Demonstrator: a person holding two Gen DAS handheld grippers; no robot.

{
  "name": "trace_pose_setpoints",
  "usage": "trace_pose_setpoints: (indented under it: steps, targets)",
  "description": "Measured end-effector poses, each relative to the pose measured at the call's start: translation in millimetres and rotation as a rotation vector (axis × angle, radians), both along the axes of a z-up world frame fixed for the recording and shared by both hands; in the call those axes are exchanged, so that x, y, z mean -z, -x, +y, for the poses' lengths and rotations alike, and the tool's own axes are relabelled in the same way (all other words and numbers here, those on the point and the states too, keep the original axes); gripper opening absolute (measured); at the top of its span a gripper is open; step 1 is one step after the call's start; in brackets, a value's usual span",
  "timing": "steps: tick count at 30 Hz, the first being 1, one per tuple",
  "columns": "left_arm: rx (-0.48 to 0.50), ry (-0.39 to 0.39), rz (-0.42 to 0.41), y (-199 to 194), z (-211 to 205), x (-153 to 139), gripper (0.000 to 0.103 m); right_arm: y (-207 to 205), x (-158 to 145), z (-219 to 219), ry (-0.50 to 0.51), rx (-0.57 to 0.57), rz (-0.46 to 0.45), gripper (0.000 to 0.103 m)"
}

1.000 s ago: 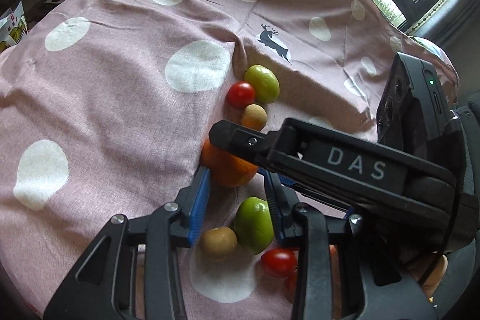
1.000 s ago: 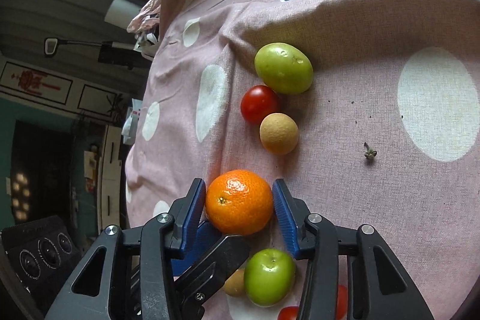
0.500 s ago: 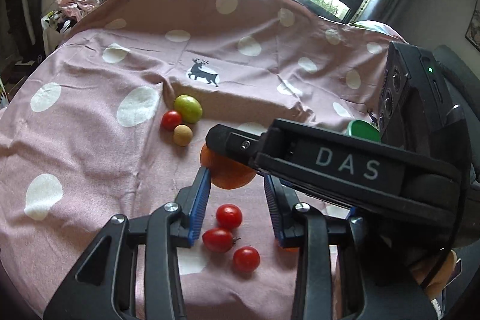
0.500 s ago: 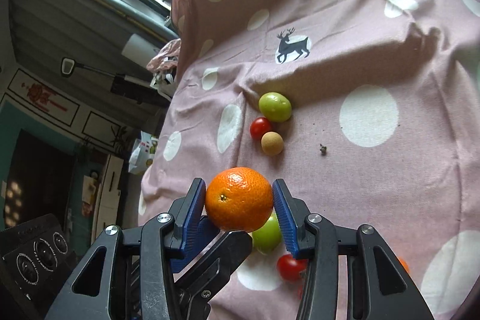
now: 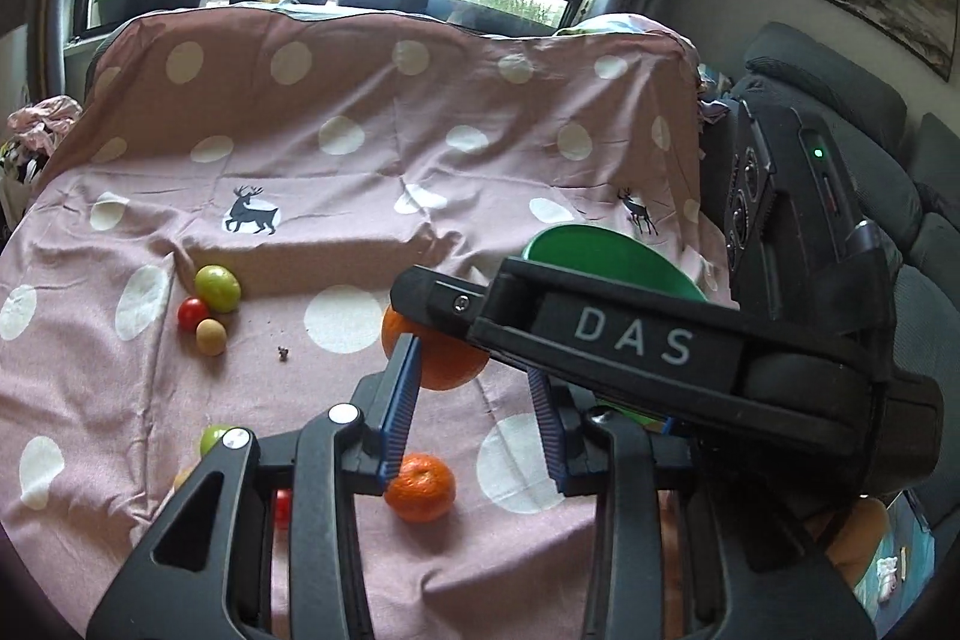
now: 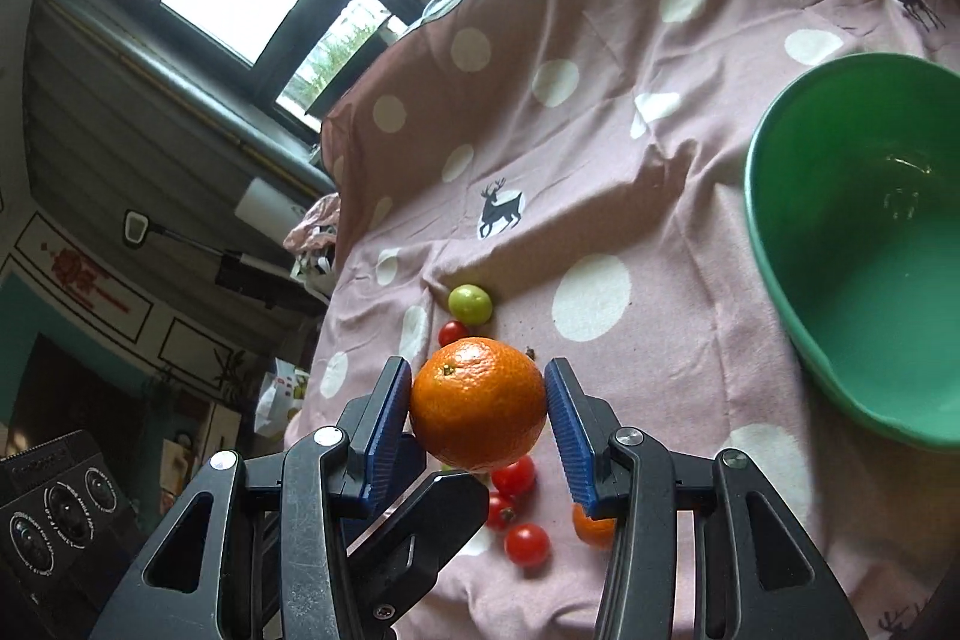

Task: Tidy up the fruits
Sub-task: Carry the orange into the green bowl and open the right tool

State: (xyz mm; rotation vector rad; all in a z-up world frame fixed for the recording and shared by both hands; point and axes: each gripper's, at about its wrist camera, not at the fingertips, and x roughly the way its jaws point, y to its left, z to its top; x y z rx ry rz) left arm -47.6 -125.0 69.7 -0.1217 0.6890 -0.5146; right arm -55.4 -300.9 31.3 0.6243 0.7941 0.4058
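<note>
held fruit: an orange (image 6: 478, 403) sits between the blue pads of the right gripper (image 6: 478, 415), stem end turned up and left, clear of the cloth (image 6: 600, 160).
right gripper state: clamped on the orange, both pads pressing its sides.
left gripper state: the left gripper (image 5: 474, 406) carries nothing; its jaws stand part open with bare cloth showing in the gap, so I call it open.
key relation: the bowl (image 6: 864, 244) lies ahead and to the right of the right gripper, its mouth tipped toward the camera, its inside bare as far as the frame shows. Judged from that, the next move is a swing right and forward to bring the orange over the near rim.
nearer hand: the right; it has the fruit and the bowl is on its side. In the left view the right gripper's body crosses in front and hides most of the bowl (image 5: 606, 259).
long axis: none worth naming; orange and bowl are both round.
loose fruit below the right gripper: tomatoes (image 6: 527, 544) and a second orange (image 6: 591, 529), partly hidden by a finger.
fruit ahead-left of it: a green fruit (image 6: 470, 304) touching a tomato.
writing: "DAS" (image 5: 633, 337) in pale capitals on the right gripper's body, read from the left view. Small lettering on the black device at the lower left of the right view is unreadable.
</note>
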Motion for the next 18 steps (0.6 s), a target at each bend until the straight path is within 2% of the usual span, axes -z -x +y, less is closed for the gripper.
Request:
trace_pose_setpoints:
  steps: [12, 18]
  targets:
    - [0.238, -0.085, -0.09, -4, -101, -11, 0.034, 20, -4, -101, -0.102, 0.227, -0.038, 0.049]
    - [0.345, -0.084, -0.085, -11, -139, -4, 0.034, 33, 1, -140, -0.106, 0.345, -0.025, 0.049]
